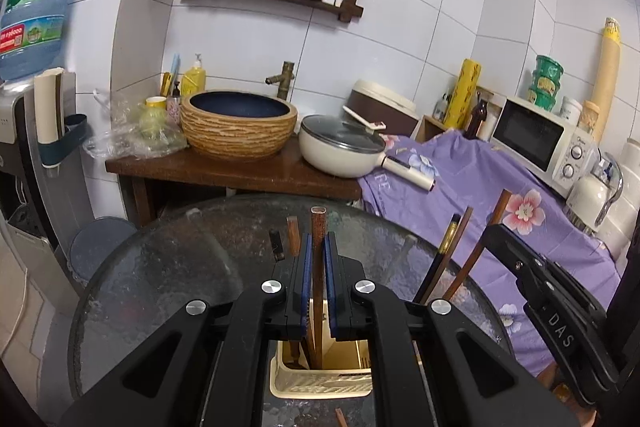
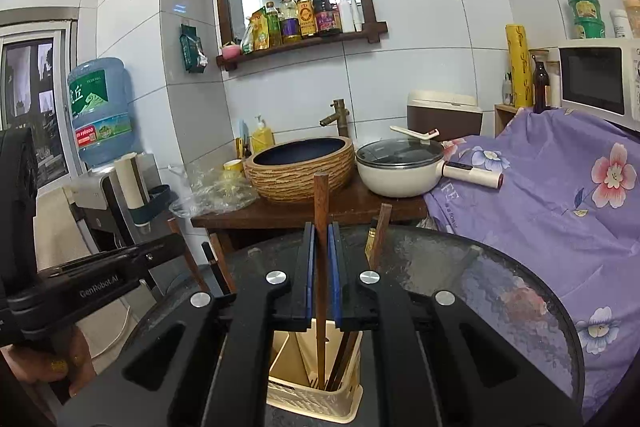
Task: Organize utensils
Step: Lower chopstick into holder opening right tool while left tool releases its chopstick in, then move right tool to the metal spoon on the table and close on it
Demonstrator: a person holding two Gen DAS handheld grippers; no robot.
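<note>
The left gripper [image 1: 318,247] is clamped on a brown chopstick [image 1: 318,227] standing upright between its blue pads, its lower end reaching into the cream utensil holder [image 1: 320,383] below. The right gripper [image 2: 322,239] likewise pinches a brown wooden chopstick [image 2: 321,195], its tip down inside the same holder [image 2: 312,399], where more chopsticks [image 2: 340,363] lean. The holder stands on a round glass table [image 2: 500,287]. Farther off, a woven-look basin [image 2: 300,167] and a lidded white pot [image 2: 400,167] sit on a wooden counter [image 2: 360,211].
</note>
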